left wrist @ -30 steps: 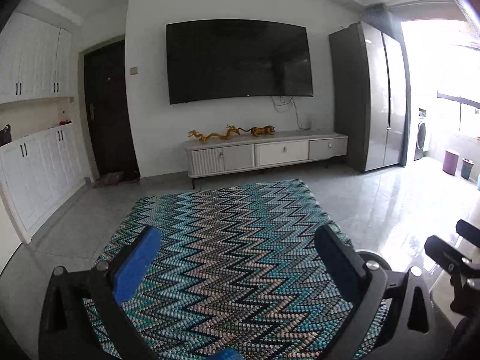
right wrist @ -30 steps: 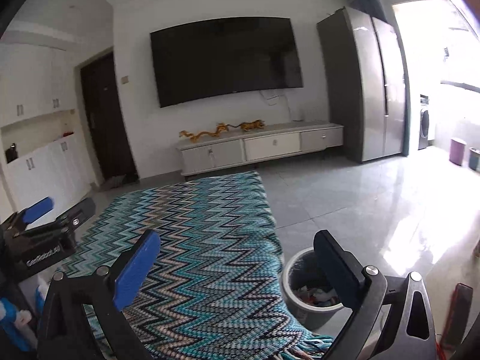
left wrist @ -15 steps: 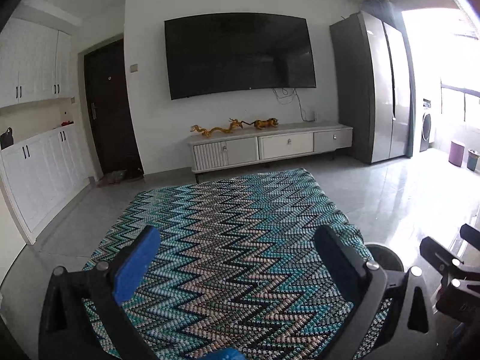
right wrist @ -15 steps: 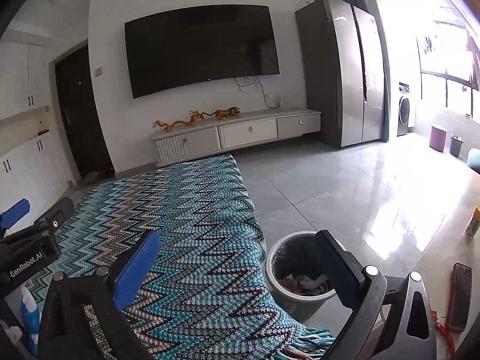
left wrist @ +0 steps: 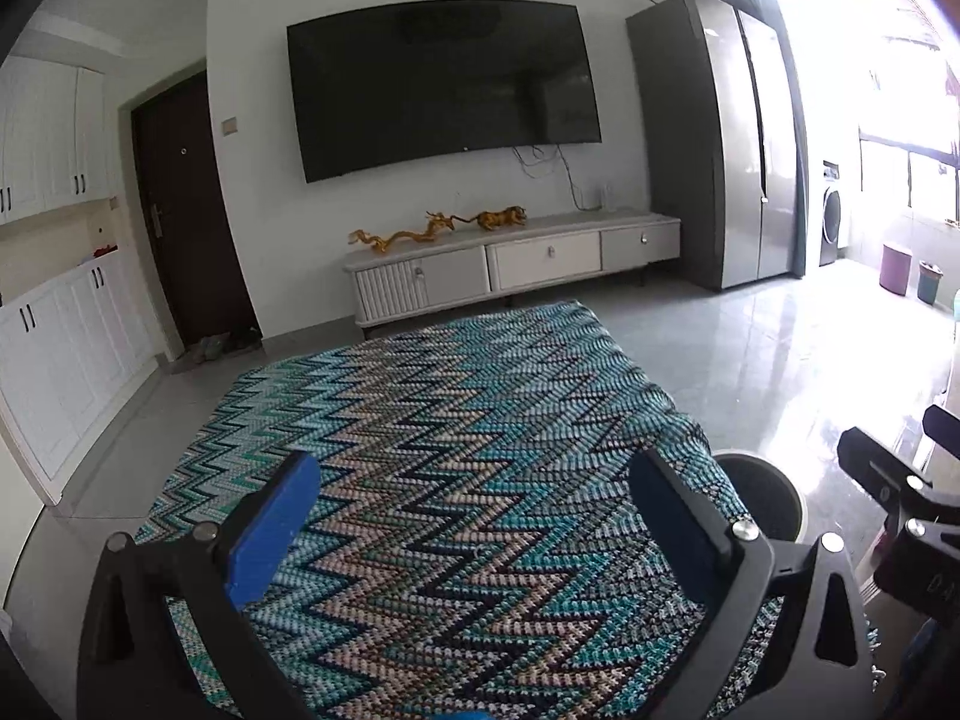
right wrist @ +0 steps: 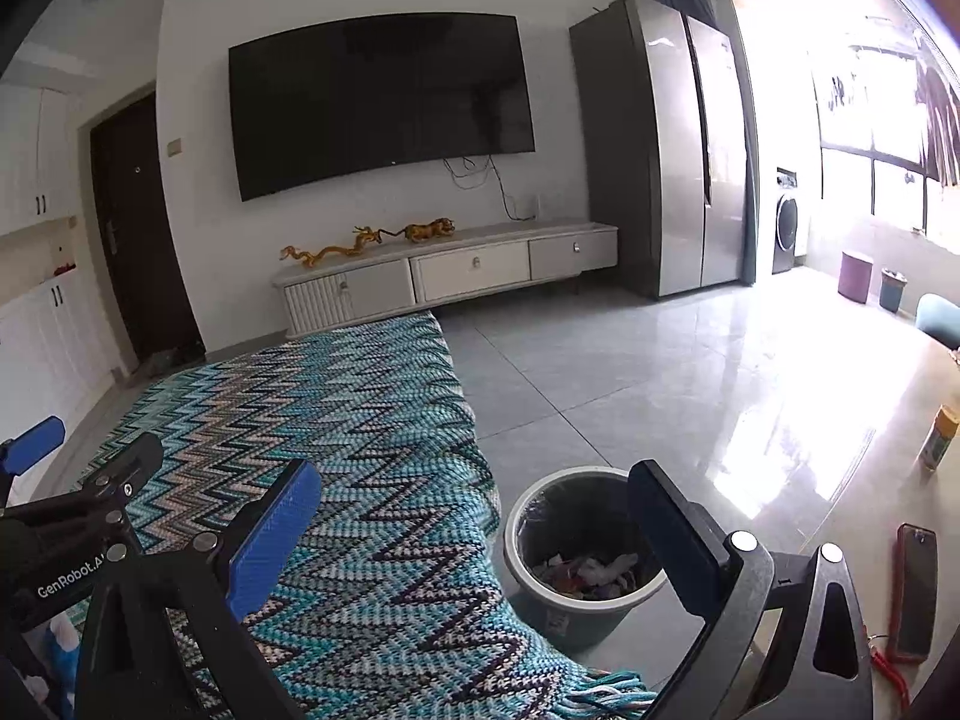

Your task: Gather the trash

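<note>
A round grey waste bin (right wrist: pixel 585 552) with a dark liner stands on the floor beside the zigzag-patterned cloth (right wrist: pixel 360 480); crumpled trash (right wrist: pixel 591 573) lies in its bottom. Its rim also shows in the left wrist view (left wrist: pixel 765 495). My right gripper (right wrist: pixel 474 525) is open and empty above the cloth's edge and the bin. My left gripper (left wrist: pixel 474 525) is open and empty above the cloth (left wrist: pixel 450 450). Each gripper shows at the edge of the other's view.
A phone (right wrist: pixel 915 591) and a small bottle (right wrist: pixel 939 438) lie on a pale surface at the right. A TV cabinet (left wrist: pixel 510 267), a wall TV (left wrist: pixel 444 84) and a fridge (left wrist: pixel 714 138) stand at the far wall. Glossy tiled floor (right wrist: pixel 660 378) lies beyond.
Both views have tilted and shifted; the bin now shows more fully in the right wrist view, with the trash inside visible. Both grippers stay open and empty.
</note>
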